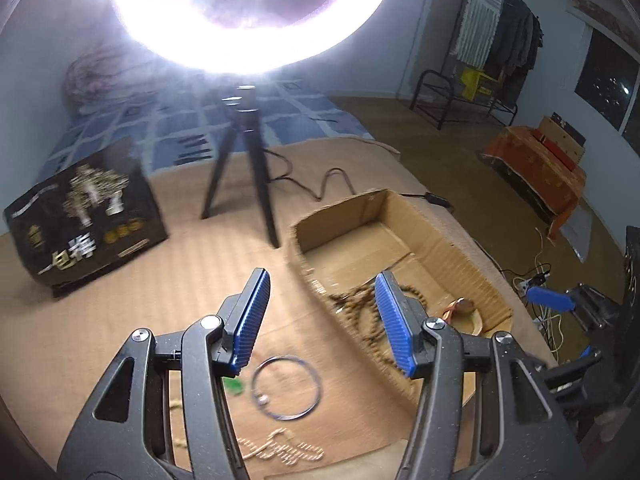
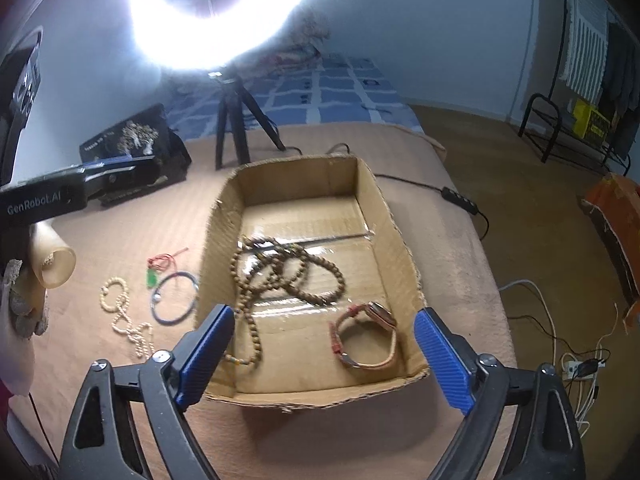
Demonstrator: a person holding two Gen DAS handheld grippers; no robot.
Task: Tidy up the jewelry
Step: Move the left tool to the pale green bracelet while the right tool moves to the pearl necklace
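Note:
An open cardboard box (image 2: 384, 208) (image 1: 440, 248) holds a brown bead necklace (image 2: 296, 268) (image 1: 360, 304) and a watch with a tan strap (image 2: 368, 332). Left of the box on the tan cover lie a dark bangle (image 2: 176, 298) (image 1: 286, 386), a cream bead string (image 2: 128, 324) (image 1: 280, 450) and a green pendant on a red cord (image 2: 154, 276) (image 1: 234, 386). My left gripper (image 1: 320, 320) is open and empty above the bangle and the box's left wall. My right gripper (image 2: 324, 356) is open and empty over the box's near edge.
A ring light on a black tripod (image 2: 236, 120) (image 1: 244, 160) stands behind the box, its cable (image 2: 460, 196) trailing right. A dark printed box (image 1: 84, 216) (image 2: 136, 148) sits at back left. The bed edge drops to the floor at right, with cables (image 2: 576, 364).

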